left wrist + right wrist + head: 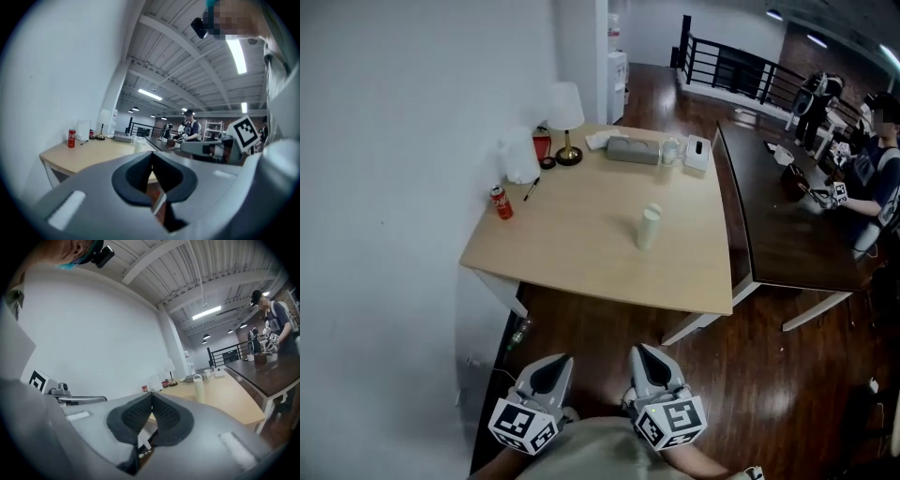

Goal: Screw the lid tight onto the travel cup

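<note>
The left gripper [553, 367] was clenched on nothing, well short of the table's [581, 258] near edge. Ahead stood the cup [648, 228], upright (long axis vertical), towards the table's right edge. The right gripper [649, 361], also clamped empty, lined up with it and looked nearer.

Bare tabletop [581, 239] around upright cup [649, 227]

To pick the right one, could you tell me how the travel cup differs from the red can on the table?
The travel cup is pale and taller; the red can is shorter. The travel cup stands mid-table, the red can by the left edge. Both stand upright on the table.
</note>
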Available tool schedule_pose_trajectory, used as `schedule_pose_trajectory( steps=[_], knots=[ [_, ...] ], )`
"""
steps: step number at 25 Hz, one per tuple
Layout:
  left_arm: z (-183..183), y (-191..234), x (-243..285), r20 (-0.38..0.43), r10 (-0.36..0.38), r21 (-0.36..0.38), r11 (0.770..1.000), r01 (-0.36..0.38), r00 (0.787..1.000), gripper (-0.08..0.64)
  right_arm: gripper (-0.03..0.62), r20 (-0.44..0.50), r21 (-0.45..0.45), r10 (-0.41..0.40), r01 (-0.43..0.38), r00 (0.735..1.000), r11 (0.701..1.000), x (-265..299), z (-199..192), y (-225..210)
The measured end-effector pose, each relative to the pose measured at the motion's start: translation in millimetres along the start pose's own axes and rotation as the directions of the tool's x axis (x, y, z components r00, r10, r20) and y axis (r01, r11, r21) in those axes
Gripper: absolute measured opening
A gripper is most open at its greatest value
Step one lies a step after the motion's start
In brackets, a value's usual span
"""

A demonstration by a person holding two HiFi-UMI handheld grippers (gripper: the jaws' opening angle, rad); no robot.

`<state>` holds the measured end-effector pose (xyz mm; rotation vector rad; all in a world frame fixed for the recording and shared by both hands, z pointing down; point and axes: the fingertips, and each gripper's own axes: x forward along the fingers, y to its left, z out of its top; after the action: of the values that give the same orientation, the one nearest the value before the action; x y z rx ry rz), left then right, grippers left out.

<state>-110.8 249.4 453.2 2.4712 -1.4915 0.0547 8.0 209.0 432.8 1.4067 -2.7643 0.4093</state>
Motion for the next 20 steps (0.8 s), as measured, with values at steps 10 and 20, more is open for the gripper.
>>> schedule_pose_trajectory(
  steps=[10, 20],
  knots=[
    [-27.3, -34.7, -26.0, -0.028, -0.232, -0.001, 0.973, 0.232, 0.972, 0.002, 0.002, -0.008, 0.016, -0.229, 0.229, 0.973, 0.973, -65.0, -34.6, 27.4],
    [-58.3, -71.6, -24.0, -0.134, -0.440, -0.004, 0.896, 0.444, 0.888, 0.002, 0.002, -0.019, 0.086, -0.413, 0.413, 0.911, 0.907, -106.4, -64.2, 23.5]
  ],
)
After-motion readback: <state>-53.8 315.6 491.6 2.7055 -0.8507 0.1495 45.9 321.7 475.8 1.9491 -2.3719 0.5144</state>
